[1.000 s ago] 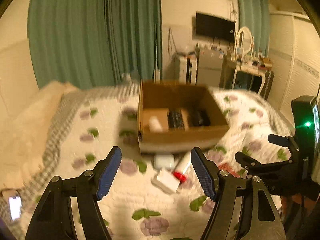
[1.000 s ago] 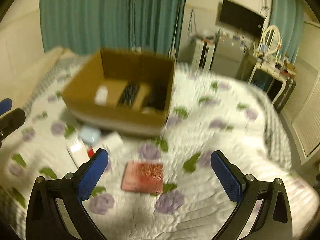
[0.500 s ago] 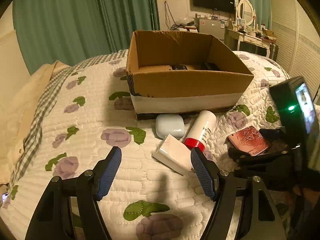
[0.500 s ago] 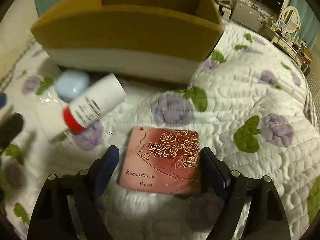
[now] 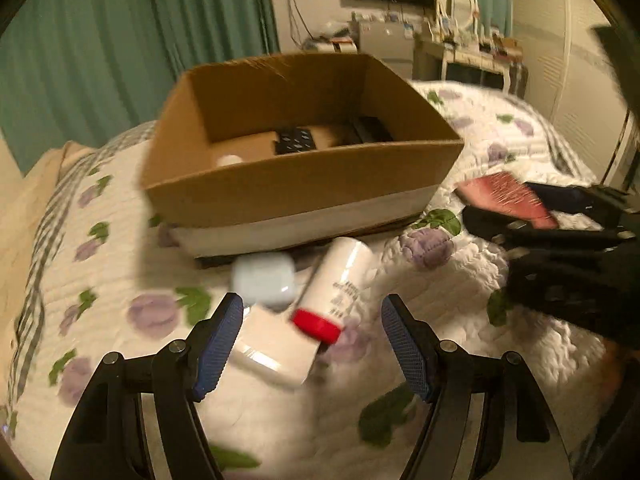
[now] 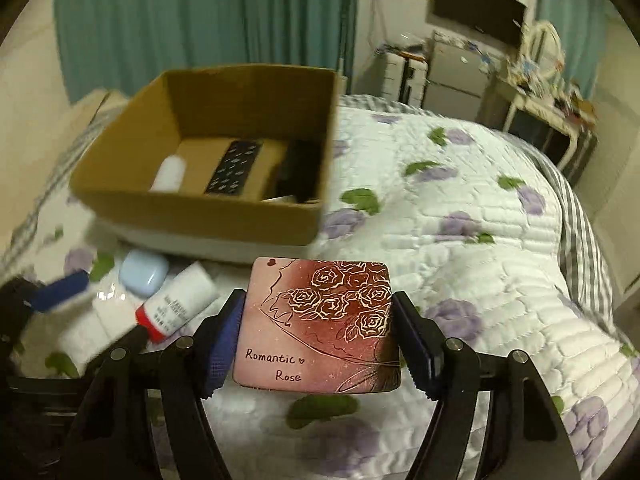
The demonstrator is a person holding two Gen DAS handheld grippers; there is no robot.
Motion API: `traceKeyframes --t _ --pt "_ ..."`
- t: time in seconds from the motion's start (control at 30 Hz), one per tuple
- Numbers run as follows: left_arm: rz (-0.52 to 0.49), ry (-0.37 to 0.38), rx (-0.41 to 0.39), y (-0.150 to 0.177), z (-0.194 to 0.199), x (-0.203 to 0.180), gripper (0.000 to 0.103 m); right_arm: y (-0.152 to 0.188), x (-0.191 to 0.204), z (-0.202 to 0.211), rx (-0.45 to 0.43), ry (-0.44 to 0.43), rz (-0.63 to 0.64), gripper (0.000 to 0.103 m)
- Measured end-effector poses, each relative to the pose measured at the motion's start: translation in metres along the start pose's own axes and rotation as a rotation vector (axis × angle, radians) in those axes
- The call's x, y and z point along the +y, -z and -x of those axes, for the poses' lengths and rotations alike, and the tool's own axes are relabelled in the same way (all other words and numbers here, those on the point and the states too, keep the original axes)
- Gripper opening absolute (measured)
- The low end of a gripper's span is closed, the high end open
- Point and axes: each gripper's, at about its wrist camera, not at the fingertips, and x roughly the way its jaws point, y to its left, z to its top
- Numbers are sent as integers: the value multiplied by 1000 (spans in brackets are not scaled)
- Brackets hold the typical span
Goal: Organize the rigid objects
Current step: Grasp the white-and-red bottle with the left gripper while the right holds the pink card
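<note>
Left wrist view: your left gripper hangs low over the quilt, fingers spread wide, holding nothing. Between them lie a white box and a white bottle with a red cap; a pale blue case sits just beyond, against the cardboard box. Your right gripper is off to the right, blurred, carrying the red tin.

Right wrist view: your right gripper is raised above the quilt, pointing toward the cardboard box, fingers pinching the red tin by its sides, held flat, lid up.
</note>
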Motion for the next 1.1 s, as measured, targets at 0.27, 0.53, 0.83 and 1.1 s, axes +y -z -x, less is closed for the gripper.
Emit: traceKeyframes --t 0.27,0.53,0.83,1.1 --pt "-58 37 79 -18 -54 -14 72 -9 -29 -5 34 -58 -121 71" --pt "-119 143 173 -8 -67 -35 37 -5 -25 -10 45 -76 -114 71" --pt "-78 120 158 -13 -68 -33 36 -2 -21 -11 61 -65 -103 71" --pt "-7 55 66 -9 -9 -23 36 -5 -14 14 4 -66 -66 71"
